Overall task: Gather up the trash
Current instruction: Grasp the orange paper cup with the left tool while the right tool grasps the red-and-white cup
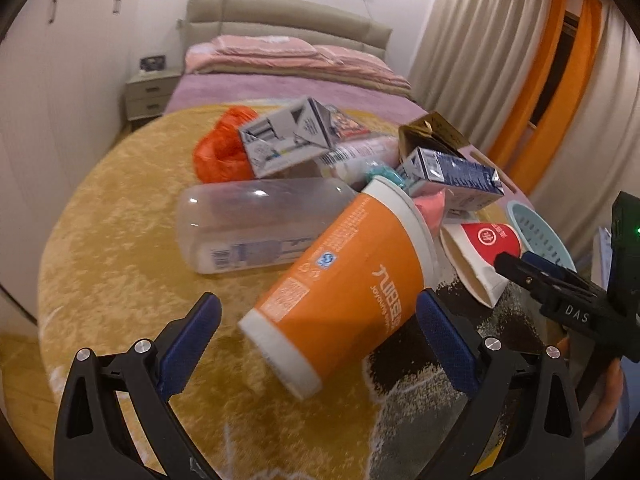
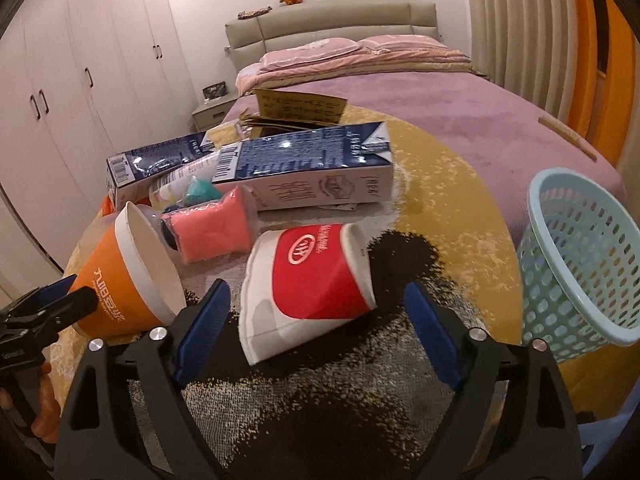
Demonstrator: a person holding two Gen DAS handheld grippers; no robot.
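A pile of trash lies on a round table with a gold cloth. An orange paper cup lies on its side between the open fingers of my left gripper. A crushed red and white paper cup lies on its side between the open fingers of my right gripper; it also shows in the left wrist view. Neither cup is clamped. A light blue mesh basket stands at the table's right edge.
Behind the cups lie a clear plastic bottle, blue and white cartons, a grey carton, an orange bag, a pink pouch and a gold box. A bed stands beyond the table.
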